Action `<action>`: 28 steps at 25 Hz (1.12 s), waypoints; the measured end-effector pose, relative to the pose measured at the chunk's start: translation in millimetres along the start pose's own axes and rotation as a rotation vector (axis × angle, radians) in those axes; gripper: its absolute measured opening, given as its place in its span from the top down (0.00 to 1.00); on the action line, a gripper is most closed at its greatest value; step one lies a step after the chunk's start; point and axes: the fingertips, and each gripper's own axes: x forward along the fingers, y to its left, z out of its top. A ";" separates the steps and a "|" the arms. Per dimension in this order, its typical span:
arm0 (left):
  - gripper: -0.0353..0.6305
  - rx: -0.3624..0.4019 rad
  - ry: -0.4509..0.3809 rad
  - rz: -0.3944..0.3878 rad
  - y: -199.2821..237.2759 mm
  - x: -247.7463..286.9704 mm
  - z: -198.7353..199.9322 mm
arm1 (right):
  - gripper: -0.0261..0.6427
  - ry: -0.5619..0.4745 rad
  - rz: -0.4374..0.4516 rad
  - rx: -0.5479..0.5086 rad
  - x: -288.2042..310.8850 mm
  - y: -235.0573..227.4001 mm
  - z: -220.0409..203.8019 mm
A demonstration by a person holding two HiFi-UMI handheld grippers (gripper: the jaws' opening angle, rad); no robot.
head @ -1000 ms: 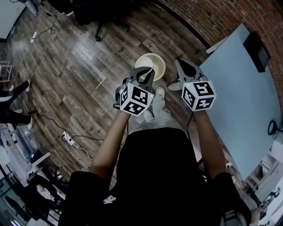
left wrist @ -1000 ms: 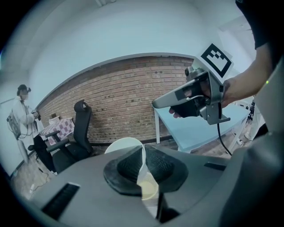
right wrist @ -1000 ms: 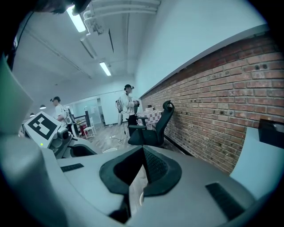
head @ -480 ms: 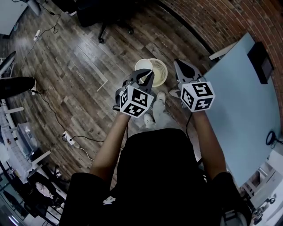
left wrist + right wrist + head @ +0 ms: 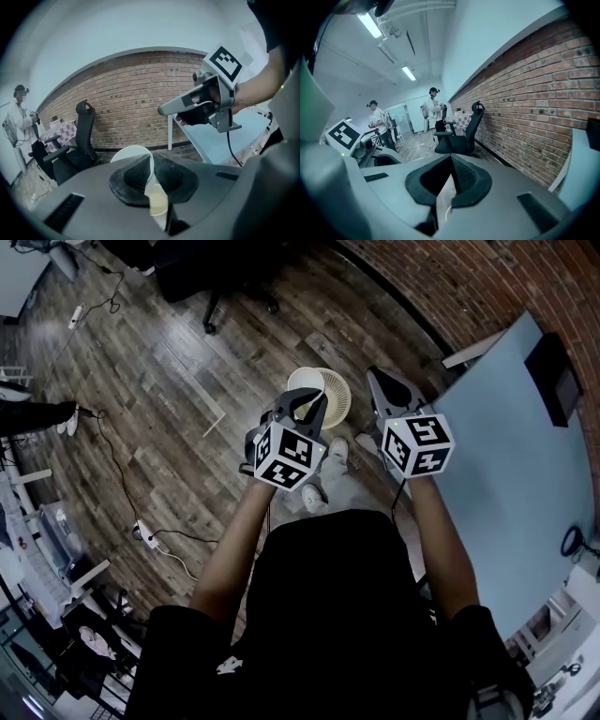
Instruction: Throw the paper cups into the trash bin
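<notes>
Head view shows our left gripper (image 5: 306, 401) clamped on the thin wall of a round white paper cup (image 5: 300, 382). We hold the cup over the left rim of the round cream mesh trash bin (image 5: 339, 399), which stands on the brown wood floor (image 5: 187, 362). Our right gripper (image 5: 378, 377) is just right of the bin, its jaws pressed together with nothing in them.

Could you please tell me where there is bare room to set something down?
The table is bare, bordered by the brick wall and a black object at its far end. The floorboards left of the trash bin are open. It is crowded around the power strip and office chair.
</notes>
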 end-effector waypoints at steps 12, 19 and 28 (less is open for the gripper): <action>0.90 -0.043 0.069 0.027 8.9 28.9 -8.0 | 0.95 0.015 0.038 0.089 20.1 -42.1 -5.2; 0.90 -0.056 0.086 0.003 12.4 43.5 -16.7 | 0.95 0.046 0.027 0.115 32.7 -52.3 -16.5; 0.90 -0.030 0.119 -0.106 15.9 61.4 -40.4 | 0.95 0.057 -0.057 0.169 45.6 -57.8 -29.2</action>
